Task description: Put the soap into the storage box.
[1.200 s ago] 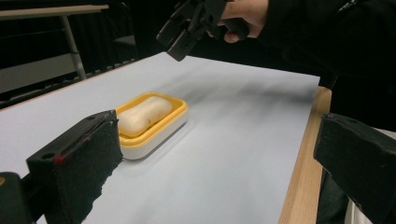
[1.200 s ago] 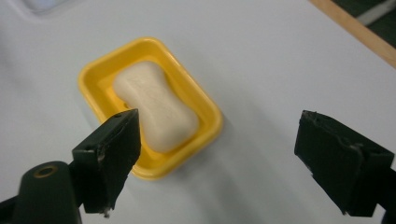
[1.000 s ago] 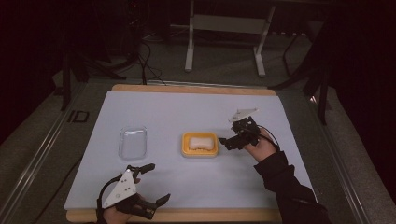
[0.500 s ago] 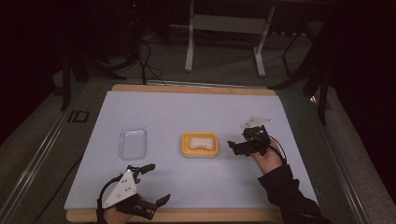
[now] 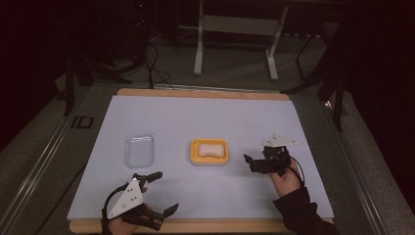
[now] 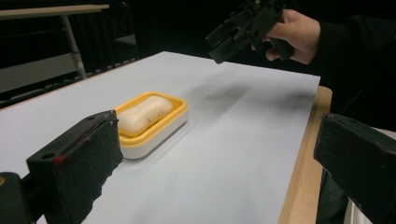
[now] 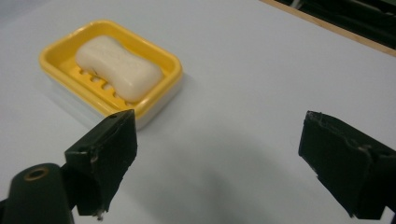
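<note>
A yellow soap dish (image 5: 195, 157) sits mid-table with a white bar of soap (image 5: 209, 148) lying in it. My right gripper (image 5: 250, 164) hovers just right of the dish, open, with nothing between its jaws. In the right gripper view the soap (image 7: 119, 63) and dish (image 7: 156, 95) lie ahead to the left of that open gripper (image 7: 224, 158). My left gripper (image 5: 164, 192) is open and empty near the front edge, left of centre. From the left gripper view (image 6: 215, 172) the dish (image 6: 156, 128), the soap (image 6: 142, 112) and the right gripper (image 6: 243, 25) show farther off.
A clear plastic tray (image 5: 139, 149) lies left of the dish. A pale sheet (image 5: 195, 117) covers the wooden table (image 5: 205, 93). Beyond the table stand a metal frame (image 5: 235, 29) and cables on the floor.
My right gripper has drawn back from beside the dish, toward the person and a little lower. The left gripper has stayed where it was.
</note>
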`<state>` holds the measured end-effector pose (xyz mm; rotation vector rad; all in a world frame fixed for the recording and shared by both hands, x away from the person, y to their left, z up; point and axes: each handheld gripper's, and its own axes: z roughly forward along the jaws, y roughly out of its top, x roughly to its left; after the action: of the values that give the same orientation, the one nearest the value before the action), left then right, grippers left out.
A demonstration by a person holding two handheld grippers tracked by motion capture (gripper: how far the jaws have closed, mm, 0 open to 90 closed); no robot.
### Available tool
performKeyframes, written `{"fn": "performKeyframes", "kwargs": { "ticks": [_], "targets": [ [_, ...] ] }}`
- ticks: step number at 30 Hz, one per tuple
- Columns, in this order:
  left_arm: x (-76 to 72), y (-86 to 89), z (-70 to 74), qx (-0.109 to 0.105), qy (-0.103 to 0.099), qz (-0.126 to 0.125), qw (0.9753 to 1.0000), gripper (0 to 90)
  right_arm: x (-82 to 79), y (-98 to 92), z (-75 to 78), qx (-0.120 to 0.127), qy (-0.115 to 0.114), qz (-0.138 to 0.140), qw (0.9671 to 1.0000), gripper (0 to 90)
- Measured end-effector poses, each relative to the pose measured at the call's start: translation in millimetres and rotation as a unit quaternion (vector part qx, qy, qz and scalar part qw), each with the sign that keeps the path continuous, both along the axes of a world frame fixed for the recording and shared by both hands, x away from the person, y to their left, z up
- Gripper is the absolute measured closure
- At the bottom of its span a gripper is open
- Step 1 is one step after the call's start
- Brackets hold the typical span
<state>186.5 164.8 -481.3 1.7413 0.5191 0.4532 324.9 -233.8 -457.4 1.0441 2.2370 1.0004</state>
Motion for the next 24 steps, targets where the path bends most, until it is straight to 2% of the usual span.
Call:
{"fn": "performKeyframes", "kwargs": {
  "ticks": [6,9,13,15,21,24],
  "targets": [
    [-0.4,-0.4,0.0,0.000,0.000,0.000,1.0000,1.1,-11.3,-5.9,-6.0,0.025,0.005,-0.006,0.9997,11.5],
    [0.3,-0.1,0.0,0.000,0.001,0.000,1.0000,1.1,-17.6,-8.9,-5.5,0.035,-0.005,-0.012,0.9993,11.5],
    [0.0,-0.4,-0.1,0.002,0.003,0.000,1.0000,1.1,-27.1,-14.7,-6.4,0.051,-0.034,-0.014,0.9980,11.6],
    [0.0,-0.7,-0.3,0.003,0.003,-0.001,1.0000,1.1,-31.2,-18.2,-6.3,0.057,-0.040,-0.016,0.9974,11.6],
    [0.8,-1.3,-0.8,0.007,0.006,-0.001,1.0000,1.1,-34.3,-25.9,-7.7,0.056,-0.030,-0.028,0.9976,11.6],
    [1.0,-1.5,-0.7,0.006,0.007,-0.002,1.0000,1.1,-33.1,-27.6,-6.7,0.063,-0.034,-0.028,0.9970,13.1]
  ]
}}
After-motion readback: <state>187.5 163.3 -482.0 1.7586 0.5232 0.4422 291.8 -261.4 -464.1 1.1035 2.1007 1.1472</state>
